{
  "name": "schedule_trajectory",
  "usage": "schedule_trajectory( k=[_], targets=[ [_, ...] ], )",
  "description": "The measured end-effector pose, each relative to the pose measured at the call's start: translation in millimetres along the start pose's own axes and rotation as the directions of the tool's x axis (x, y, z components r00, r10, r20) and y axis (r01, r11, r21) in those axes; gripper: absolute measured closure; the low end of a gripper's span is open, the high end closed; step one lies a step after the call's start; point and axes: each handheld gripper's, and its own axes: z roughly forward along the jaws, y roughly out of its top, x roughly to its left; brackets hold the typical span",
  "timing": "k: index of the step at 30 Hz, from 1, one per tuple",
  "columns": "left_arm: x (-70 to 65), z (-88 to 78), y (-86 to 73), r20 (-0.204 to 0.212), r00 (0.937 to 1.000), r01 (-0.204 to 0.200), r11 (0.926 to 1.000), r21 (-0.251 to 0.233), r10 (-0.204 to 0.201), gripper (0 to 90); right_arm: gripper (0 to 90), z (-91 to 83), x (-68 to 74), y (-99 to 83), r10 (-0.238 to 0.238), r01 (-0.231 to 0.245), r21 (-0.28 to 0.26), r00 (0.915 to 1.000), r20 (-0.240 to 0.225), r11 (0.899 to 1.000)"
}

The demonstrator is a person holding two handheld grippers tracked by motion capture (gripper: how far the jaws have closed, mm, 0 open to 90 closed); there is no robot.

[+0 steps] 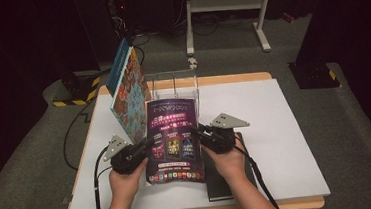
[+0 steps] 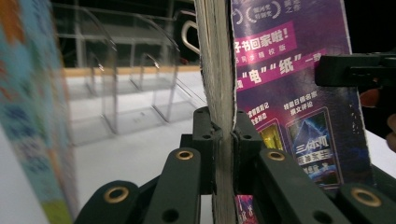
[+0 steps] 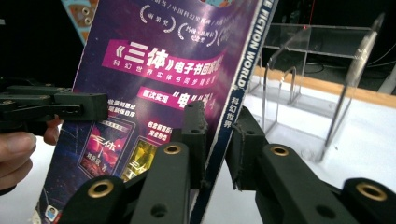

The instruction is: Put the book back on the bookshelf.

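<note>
Keep both grippers, left (image 1: 145, 143) and right (image 1: 201, 132), clamped on the magazine (image 1: 173, 135) edges, lifting level toward the rack (image 1: 174, 88).

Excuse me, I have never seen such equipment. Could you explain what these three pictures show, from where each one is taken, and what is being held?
A person stands at a white table and holds one tool in each hand: the left hand-held gripper and the right hand-held gripper. Each has two black jaws.

The high view looks down from above the person. The other two pictures come from small cameras on the tools, looking along their jaws.

Both tools clamp the purple magazine, one on each side edge, holding it upright. In the left gripper view the jaws press on its page edge; in the right gripper view they close on its spine side.

Also on the table: a clear rack, a colourful book leaning upright, and a dark book lying flat.
</note>
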Motion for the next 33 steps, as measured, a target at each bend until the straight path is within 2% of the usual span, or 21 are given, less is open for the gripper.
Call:
schedule_trajectory(
  k=[4, 7, 9, 12, 13, 18, 23, 25, 31, 33],
  targets=[
    [7.7, 7.5, 9.1, -0.029, 0.9993, -0.026, 0.9992, -0.029, 0.025, 83.2, 80.8, 11.4, -2.7, 8.3, 0.007, -0.007, -0.026, 1.0000, 0.001, 1.000],
    [11.2, 11.2, 12.2, -0.037, 0.9988, -0.033, 0.9978, -0.057, 0.031, 83.1, 81.3, 15.7, -3.2, 16.1, -0.011, 0.012, -0.059, 0.9999, 0.009, 0.998],
    [12.6, 13.8, 10.4, -0.043, 0.9984, -0.038, 0.9975, -0.059, 0.036, 83.1, 81.3, 17.7, -3.1, 16.7, -0.028, 0.029, -0.069, 0.9994, 0.020, 0.997],
    [12.8, 15.7, 2.8, -0.047, 0.9983, -0.035, 0.9988, -0.036, 0.033, 82.9, 81.1, 19.7, 0.3, 10.7, -0.048, 0.049, -0.050, 0.9983, 0.034, 0.998],
    [12.6, 14.5, -0.4, -0.051, 0.9981, -0.036, 0.9981, -0.050, 0.033, 82.6, 81.2, 19.5, 1.6, 8.7, -0.051, 0.053, -0.046, 0.9981, 0.034, 0.998],
    [11.6, 3.9, -5.7, -0.036, 0.9987, -0.038, 0.9965, -0.074, 0.036, 81.0, 82.2, 7.8, 10.1, 1.3, -0.062, 0.063, -0.082, 0.9979, 0.017, 0.995],
    [9.3, -7.4, -8.8, -0.026, 0.9985, -0.051, 0.9960, -0.073, 0.049, 73.6, 82.8, -8.9, 19.3, -7.2, -0.074, 0.074, -0.104, 0.9972, -0.001, 0.992],
    [6.7, -12.1, -11.0, -0.016, 0.9984, -0.055, 0.9948, -0.086, 0.053, 71.3, 82.3, -16.0, 22.9, -11.2, -0.080, 0.079, -0.108, 0.9968, -0.004, 0.991],
    [-0.9, -19.2, -14.6, -0.010, 0.9980, -0.062, 0.9927, -0.103, 0.062, 56.2, 77.9, -32.8, 33.4, -21.9, -0.093, 0.090, -0.107, 0.9954, -0.022, 0.990],
    [-2.7, -21.9, -15.2, -0.016, 0.9969, -0.079, 0.9911, -0.107, 0.078, 52.4, 74.7, -37.0, 36.1, -25.0, -0.096, 0.093, -0.104, 0.9950, -0.027, 0.990]
  ],
)
